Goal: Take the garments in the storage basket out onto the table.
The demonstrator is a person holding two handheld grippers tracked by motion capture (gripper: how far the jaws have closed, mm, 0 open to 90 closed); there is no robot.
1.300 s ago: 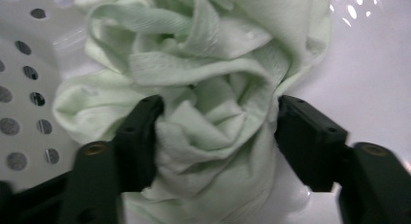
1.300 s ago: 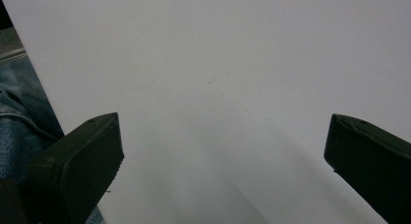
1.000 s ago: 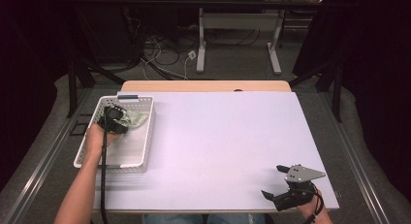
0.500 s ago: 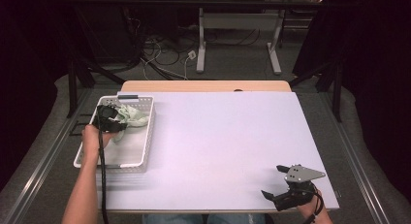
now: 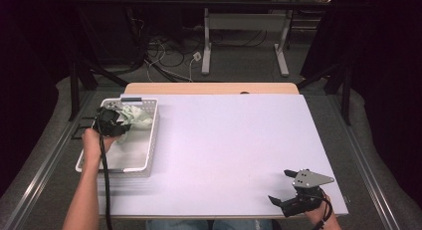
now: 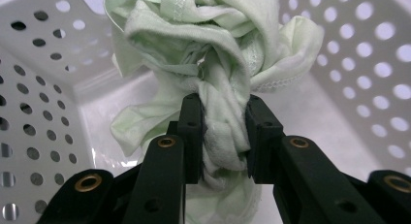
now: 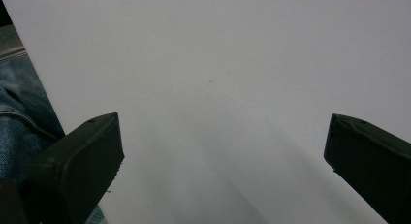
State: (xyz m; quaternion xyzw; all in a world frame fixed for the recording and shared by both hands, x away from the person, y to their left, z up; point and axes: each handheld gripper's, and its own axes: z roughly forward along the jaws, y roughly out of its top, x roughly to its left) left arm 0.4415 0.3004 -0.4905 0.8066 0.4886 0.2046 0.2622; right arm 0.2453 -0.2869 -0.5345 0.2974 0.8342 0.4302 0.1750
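**One cloth, one basket, two claws**

One pale green cloth (image 6: 213,64) is clenched in the left claw (image 6: 220,136), bunched between both jaws over the far end of the single white perforated basket (image 5: 149,140). The basket sits at the surface's (image 5: 234,140) left edge, its walls close around the cloth. The right claw (image 5: 291,187) rests released, jaws wide, at the near right corner, with broad bare surface between. Since the earlier frame, the cloth has risen slightly; the right claw has stayed put.
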